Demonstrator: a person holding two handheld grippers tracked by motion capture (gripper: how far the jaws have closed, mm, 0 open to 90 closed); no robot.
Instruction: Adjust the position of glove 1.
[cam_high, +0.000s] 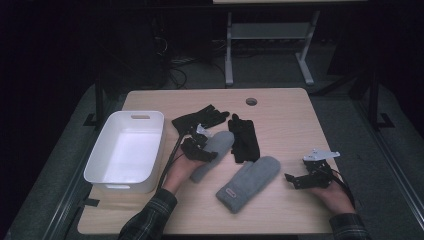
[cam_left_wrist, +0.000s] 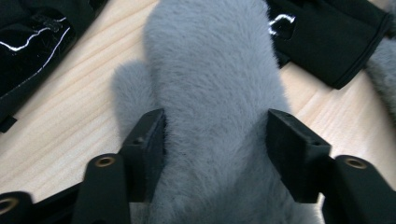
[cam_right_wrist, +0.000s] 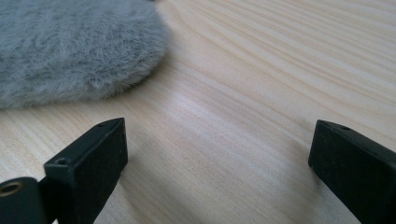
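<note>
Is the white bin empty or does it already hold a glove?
Empty: the white bin shows a bare floor; all gloves lie on the table.

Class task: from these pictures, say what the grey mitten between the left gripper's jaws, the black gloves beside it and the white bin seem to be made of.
Grey mitten: seemingly fleece or faux fur; short fuzzy nap. Black gloves: apparently smooth knit or synthetic fabric, with a hemmed cuff. White bin: likely moulded plastic, with smooth walls, rounded corners and a handle slot.

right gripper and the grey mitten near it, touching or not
Apart. In the right gripper view the open right gripper has bare table between its jaws, and the grey mitten lies beyond the jaw tips.
</note>
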